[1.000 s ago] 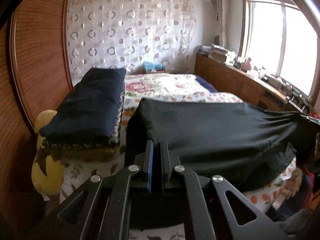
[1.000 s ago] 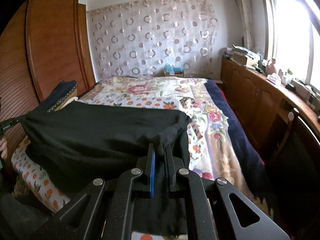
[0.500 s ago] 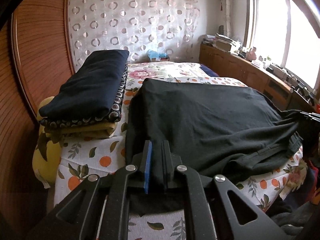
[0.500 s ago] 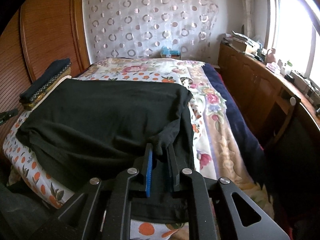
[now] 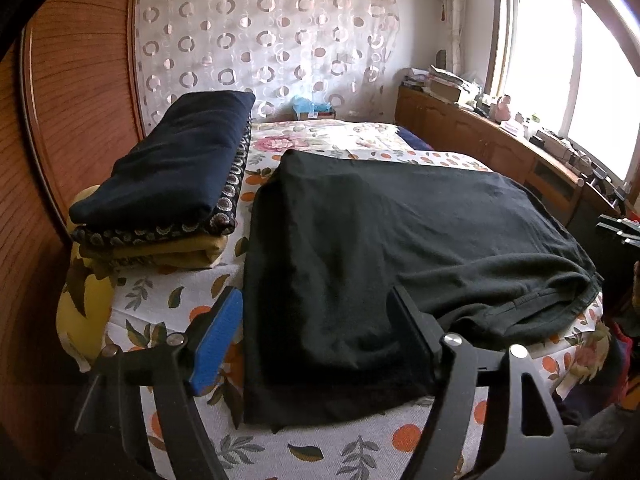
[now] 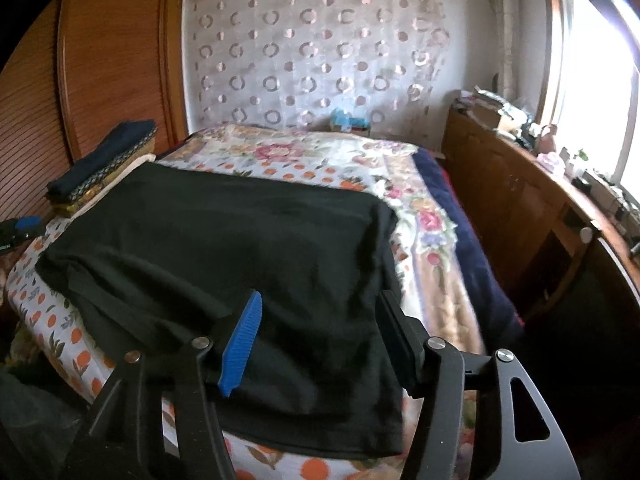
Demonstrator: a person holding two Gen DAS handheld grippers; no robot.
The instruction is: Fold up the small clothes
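A black garment [image 5: 380,248] lies folded over on the flowered bedspread [image 5: 180,300], its near edge at the bed's front. It also shows in the right wrist view [image 6: 240,248]. My left gripper [image 5: 316,320] is open and empty, just above the garment's near left corner. My right gripper [image 6: 320,320] is open and empty, just above the garment's near right corner. The left gripper's blue pad shows at the far left of the right wrist view [image 6: 24,224].
A stack of folded clothes [image 5: 172,180], dark blue on top, sits at the bed's left side on a yellow pillow [image 5: 80,300]. A wooden wardrobe [image 5: 60,120] stands left. A cluttered wooden cabinet [image 6: 540,208] runs along the window at right.
Both grippers were shut on the black garment's near corners and lowered it onto the bed. Now both have opened and let it go.
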